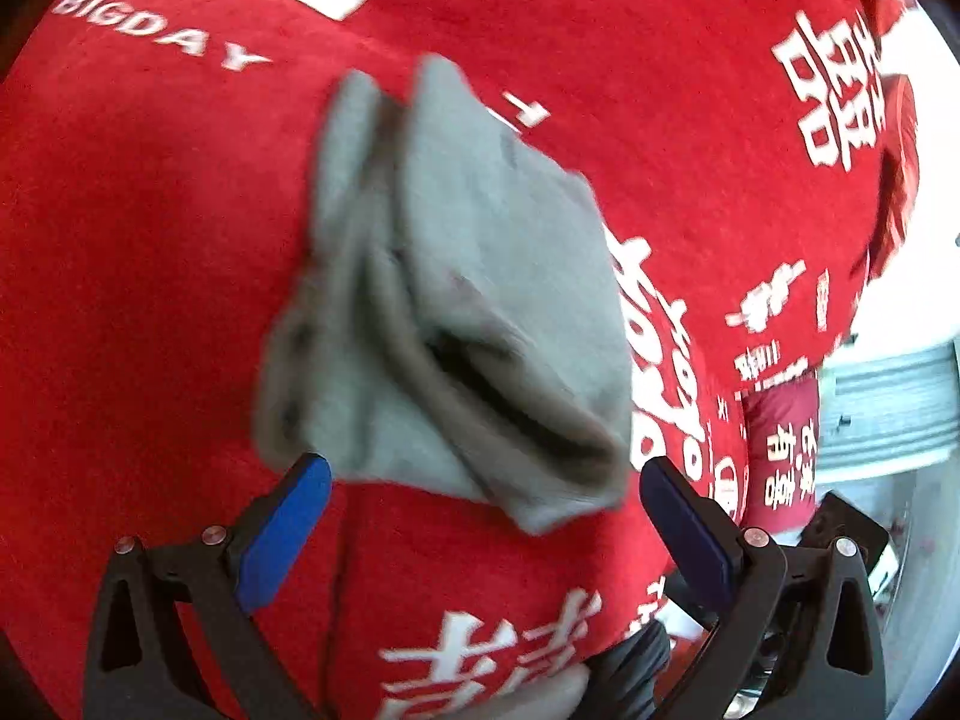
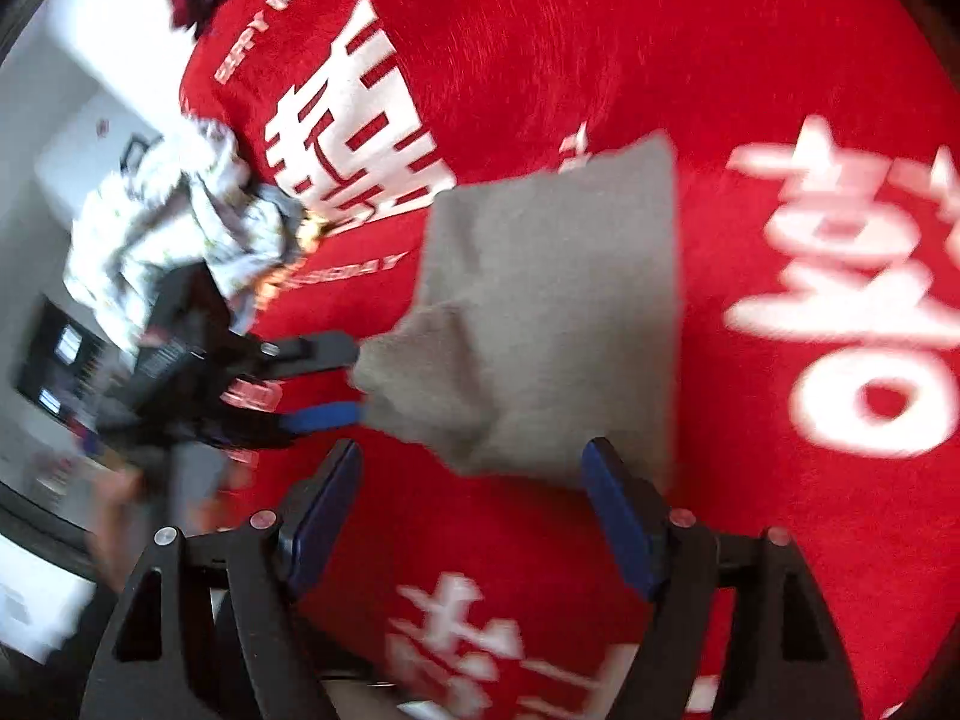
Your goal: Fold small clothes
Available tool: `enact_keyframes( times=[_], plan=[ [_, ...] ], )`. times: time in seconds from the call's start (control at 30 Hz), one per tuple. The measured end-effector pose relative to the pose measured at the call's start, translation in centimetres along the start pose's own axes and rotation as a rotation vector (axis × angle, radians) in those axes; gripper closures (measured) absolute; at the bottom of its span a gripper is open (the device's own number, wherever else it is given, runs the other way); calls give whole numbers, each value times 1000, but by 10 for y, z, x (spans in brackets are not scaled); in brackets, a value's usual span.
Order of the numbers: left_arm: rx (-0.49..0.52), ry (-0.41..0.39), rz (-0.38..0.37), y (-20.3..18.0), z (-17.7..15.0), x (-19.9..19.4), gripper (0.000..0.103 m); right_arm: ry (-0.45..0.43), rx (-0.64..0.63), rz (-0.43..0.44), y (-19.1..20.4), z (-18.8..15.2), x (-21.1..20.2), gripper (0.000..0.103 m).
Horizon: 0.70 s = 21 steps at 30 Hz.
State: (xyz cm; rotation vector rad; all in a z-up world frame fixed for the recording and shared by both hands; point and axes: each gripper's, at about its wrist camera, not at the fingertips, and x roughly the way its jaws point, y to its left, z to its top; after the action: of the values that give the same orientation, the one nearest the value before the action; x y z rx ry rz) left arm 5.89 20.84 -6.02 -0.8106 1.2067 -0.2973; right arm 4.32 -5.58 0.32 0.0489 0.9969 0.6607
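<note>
A small grey garment [image 1: 456, 300] lies folded in layers on the red blanket [image 1: 150, 240]. In the left wrist view my left gripper [image 1: 485, 468] is open, its blue pads either side of the garment's near edge, holding nothing. In the right wrist view the same grey garment [image 2: 552, 312] lies flat ahead. My right gripper [image 2: 474, 456] is open and empty just short of its near edge. My left gripper also shows in the right wrist view [image 2: 354, 378], open at the garment's left corner.
The red blanket with white lettering [image 2: 840, 312] covers the work surface. A heap of white patterned clothes [image 2: 174, 228] lies off the blanket's left edge. A red cushion [image 1: 780, 444] and pale furniture [image 1: 888, 408] stand beyond the right edge.
</note>
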Motion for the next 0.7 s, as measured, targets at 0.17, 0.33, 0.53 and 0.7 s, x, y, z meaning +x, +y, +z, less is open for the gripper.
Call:
enact_keyframes(
  times=[0.17,0.33,0.53,0.7],
  plan=[
    [-11,-5,19,-33,-18,14,0,7,-214,-115,5,-16,-11,24],
    [-87,-56,66,-32,-9,27,0,2,-166,-84,-12,-25,-15,24],
    [-122,-45,36,-16,8,38,79,-1,-125,-63,-24,-33,-18,24],
    [-23,-171,44,-29,10,-12,79,-10,-113,-54,-29,-31,-20,24]
  ],
)
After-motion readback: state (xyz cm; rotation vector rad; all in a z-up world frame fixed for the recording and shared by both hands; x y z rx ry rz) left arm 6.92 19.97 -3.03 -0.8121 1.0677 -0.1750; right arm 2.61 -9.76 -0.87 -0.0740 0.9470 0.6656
